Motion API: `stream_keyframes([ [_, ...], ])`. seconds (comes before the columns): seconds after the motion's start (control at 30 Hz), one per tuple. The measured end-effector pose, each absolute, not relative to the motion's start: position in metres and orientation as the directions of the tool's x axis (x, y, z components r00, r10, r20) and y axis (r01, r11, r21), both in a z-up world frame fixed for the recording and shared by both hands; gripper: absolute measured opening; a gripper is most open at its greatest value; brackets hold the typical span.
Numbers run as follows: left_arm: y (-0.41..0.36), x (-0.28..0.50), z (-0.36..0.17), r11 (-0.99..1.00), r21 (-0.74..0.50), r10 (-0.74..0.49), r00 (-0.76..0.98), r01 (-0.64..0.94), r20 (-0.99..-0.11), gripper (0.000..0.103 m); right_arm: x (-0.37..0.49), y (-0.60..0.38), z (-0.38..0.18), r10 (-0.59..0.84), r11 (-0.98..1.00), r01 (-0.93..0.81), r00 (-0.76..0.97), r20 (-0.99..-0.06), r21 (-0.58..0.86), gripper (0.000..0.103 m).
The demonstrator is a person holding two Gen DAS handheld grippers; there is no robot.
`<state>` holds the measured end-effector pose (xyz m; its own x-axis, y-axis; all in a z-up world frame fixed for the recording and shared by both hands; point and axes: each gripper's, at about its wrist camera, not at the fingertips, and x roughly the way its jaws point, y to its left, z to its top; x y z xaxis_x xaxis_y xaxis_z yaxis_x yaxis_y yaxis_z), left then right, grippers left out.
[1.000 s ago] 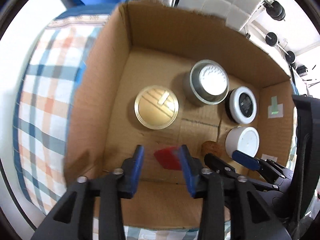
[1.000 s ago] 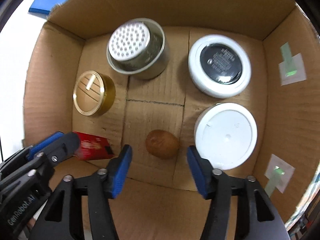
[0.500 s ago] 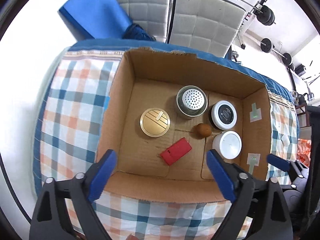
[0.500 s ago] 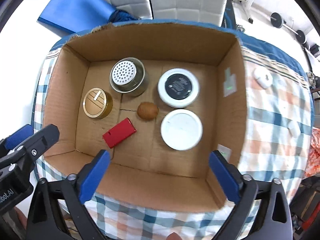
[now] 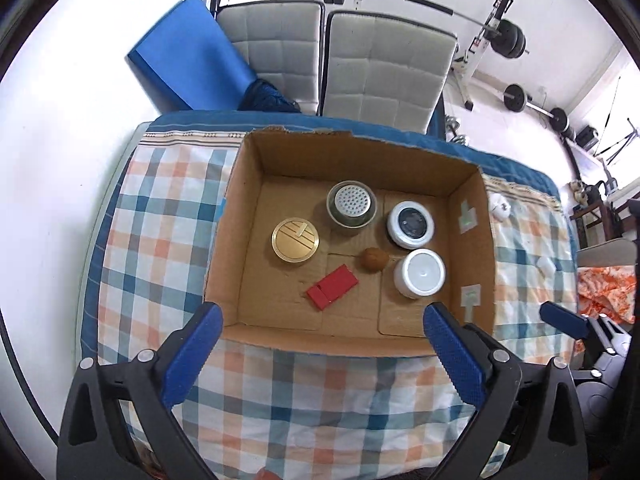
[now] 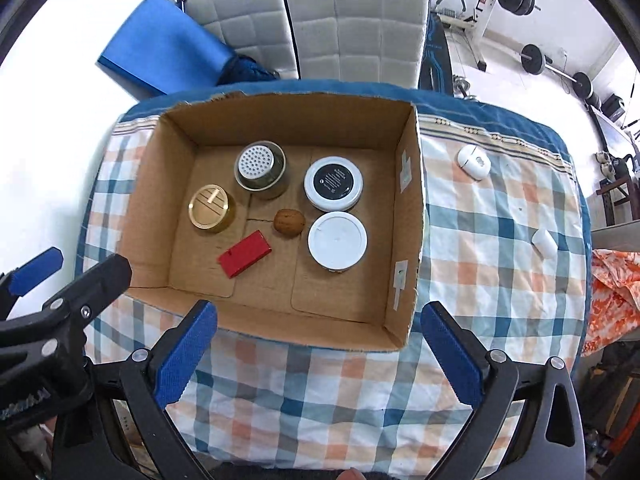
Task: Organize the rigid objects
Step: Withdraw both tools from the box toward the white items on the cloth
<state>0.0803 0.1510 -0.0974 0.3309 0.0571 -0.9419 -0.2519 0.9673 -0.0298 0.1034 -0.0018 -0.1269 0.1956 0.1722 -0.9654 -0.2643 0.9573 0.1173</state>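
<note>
An open cardboard box [image 5: 224,264] [image 6: 408,240] stands on a checked cloth. Inside lie a gold tin [image 5: 295,239] [image 6: 209,207], a steel shaker can [image 5: 352,203] [image 6: 260,169], a black-lidded white jar [image 5: 411,224] [image 6: 333,182], a white-lidded jar [image 5: 420,273] [image 6: 337,240], a walnut [image 5: 375,259] [image 6: 289,221] and a red flat box [image 5: 332,287] [image 6: 244,253]. My left gripper [image 5: 320,340] is open and empty, above the box's near wall. My right gripper [image 6: 320,340] is open and empty, above the near wall too.
Two small white objects [image 6: 474,161] [image 6: 545,243] lie on the cloth right of the box. Two grey padded chairs [image 5: 332,60] and a blue mat [image 5: 188,64] stand behind the table. Weights stand at the far right. Orange fabric [image 6: 612,292] lies right.
Both grippers have opened wide and pulled up and back out of the box. The red flat box and the walnut now lie free on the box floor.
</note>
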Motion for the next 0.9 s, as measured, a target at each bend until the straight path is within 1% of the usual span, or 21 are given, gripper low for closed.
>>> stream_keyframes([
  [0.3, 0.143, 0.075, -0.069, 0.967, -0.015, 0.085, 0.378, -0.254, -0.922, 0.103, 0.095, -0.015, -0.11, 0.224, 0.95, -0.263, 0.207, -0.952, 0.166, 0.103],
  [0.47, 0.119, 0.082, -0.064, 0.974, -0.012, 0.079, 0.388, -0.227, -0.918, 0.103, 0.102, -0.038, -0.107, 0.233, 0.956, -0.232, 0.219, -0.948, 0.181, 0.103],
  [0.73, 0.045, 0.127, -0.075, 0.993, -0.028, 0.016, 0.38, -0.111, -0.925, 0.103, 0.129, -0.126, -0.116, 0.183, 0.983, -0.077, 0.23, -0.956, 0.169, 0.103],
  [0.9, -0.009, 0.17, -0.096, 0.998, -0.049, -0.035, 0.341, -0.03, -0.939, 0.103, 0.154, -0.201, -0.13, 0.137, 0.986, 0.059, 0.222, -0.965, 0.153, 0.103],
])
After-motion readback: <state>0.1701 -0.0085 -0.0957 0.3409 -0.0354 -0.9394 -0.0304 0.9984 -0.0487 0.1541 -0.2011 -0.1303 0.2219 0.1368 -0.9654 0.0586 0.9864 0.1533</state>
